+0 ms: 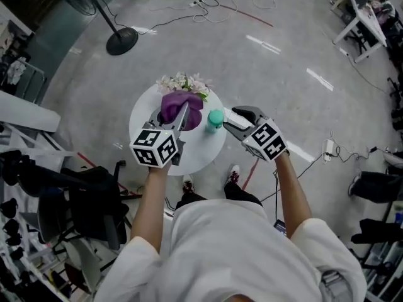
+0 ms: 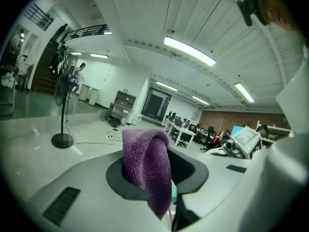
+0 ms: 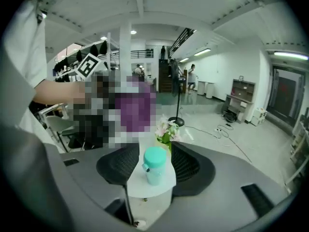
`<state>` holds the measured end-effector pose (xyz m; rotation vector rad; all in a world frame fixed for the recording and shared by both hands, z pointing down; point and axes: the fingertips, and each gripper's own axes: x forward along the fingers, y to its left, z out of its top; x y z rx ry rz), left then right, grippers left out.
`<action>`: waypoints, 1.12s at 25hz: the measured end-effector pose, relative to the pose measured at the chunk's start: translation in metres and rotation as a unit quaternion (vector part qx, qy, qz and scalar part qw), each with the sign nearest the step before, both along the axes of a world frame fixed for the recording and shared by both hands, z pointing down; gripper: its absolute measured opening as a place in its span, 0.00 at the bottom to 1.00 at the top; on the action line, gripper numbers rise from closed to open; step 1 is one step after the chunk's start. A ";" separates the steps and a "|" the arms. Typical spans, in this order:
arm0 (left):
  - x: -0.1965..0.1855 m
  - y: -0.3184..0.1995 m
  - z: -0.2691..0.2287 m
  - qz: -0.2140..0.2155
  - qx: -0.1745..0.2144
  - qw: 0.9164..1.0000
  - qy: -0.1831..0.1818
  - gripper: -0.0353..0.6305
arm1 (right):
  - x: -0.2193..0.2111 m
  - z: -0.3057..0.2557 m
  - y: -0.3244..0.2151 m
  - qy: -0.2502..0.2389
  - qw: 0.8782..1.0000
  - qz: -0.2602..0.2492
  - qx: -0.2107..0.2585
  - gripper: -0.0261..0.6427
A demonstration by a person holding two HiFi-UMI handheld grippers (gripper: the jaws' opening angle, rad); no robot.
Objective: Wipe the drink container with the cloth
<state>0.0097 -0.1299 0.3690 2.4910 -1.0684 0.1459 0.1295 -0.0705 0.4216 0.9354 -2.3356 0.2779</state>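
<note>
Drink container [image 1: 215, 118], teal with a lid of the same colour, stood upright on the small round white table [image 1: 203, 151], toward your right-hand side of the top. Pale flowers [image 1: 184, 82] sat at the far edge, behind it. Your right gripper [image 1: 230, 121] was held just beside the container with its jaws apart; in the right gripper view the container stood in the gap between them, and neither pad pressed on it. Your left gripper [image 1: 184, 115] was clamped on the purple cloth [image 1: 179, 109], a bunched fold standing up between the jaws and a loose end drooping down in front of them. In the head view the cloth hung over the table, just left of the container; I could not tell whether the two touched. Both your forearms reached in over the near edge. A fan stand [image 1: 121, 41] stood well apart on the grey floor beyond.
</note>
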 end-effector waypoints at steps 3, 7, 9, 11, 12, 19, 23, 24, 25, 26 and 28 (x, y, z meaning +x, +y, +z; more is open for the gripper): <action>0.007 -0.002 0.024 -0.039 -0.041 0.998 0.022 0.21 | -0.001 0.028 -0.003 0.015 0.998 -0.062 -0.029 0.41; 0.013 -0.003 0.059 -0.094 -0.104 0.986 0.086 0.21 | -0.003 0.059 -0.016 0.048 0.990 -0.125 -0.032 0.49; 0.019 -0.003 0.075 -0.113 -0.121 0.981 0.103 0.21 | -0.007 0.074 -0.019 0.057 0.984 -0.169 -0.026 0.52; 0.024 0.002 0.090 -0.135 -0.135 0.976 0.108 0.21 | -0.013 0.083 -0.015 0.051 0.975 -0.214 -0.029 0.54; 0.027 0.004 0.096 -0.143 -0.141 0.973 0.110 0.21 | -0.016 0.087 -0.013 0.046 0.972 -0.229 -0.031 0.55; 0.046 0.010 0.124 -0.194 -0.177 0.949 0.177 0.21 | -0.028 0.109 -0.012 0.041 0.963 -0.267 -0.016 0.53; 0.045 0.011 0.132 -0.221 -0.177 0.938 0.202 0.21 | -0.030 0.112 -0.012 0.026 0.965 -0.261 -0.011 0.51; 0.045 0.011 0.134 -0.225 -0.178 0.935 0.210 0.21 | -0.030 0.112 -0.012 0.023 0.965 -0.260 -0.010 0.51; 0.044 0.011 0.136 -0.228 -0.180 0.931 0.223 0.21 | -0.029 0.111 -0.012 0.021 0.966 -0.258 -0.009 0.51; 0.044 0.010 0.138 -0.232 -0.182 0.925 0.241 0.21 | -0.029 0.111 -0.012 0.020 0.966 -0.257 -0.008 0.51; 0.041 0.008 0.146 -0.238 -0.190 0.906 0.295 0.21 | -0.030 0.111 -0.012 0.018 0.967 -0.256 -0.007 0.51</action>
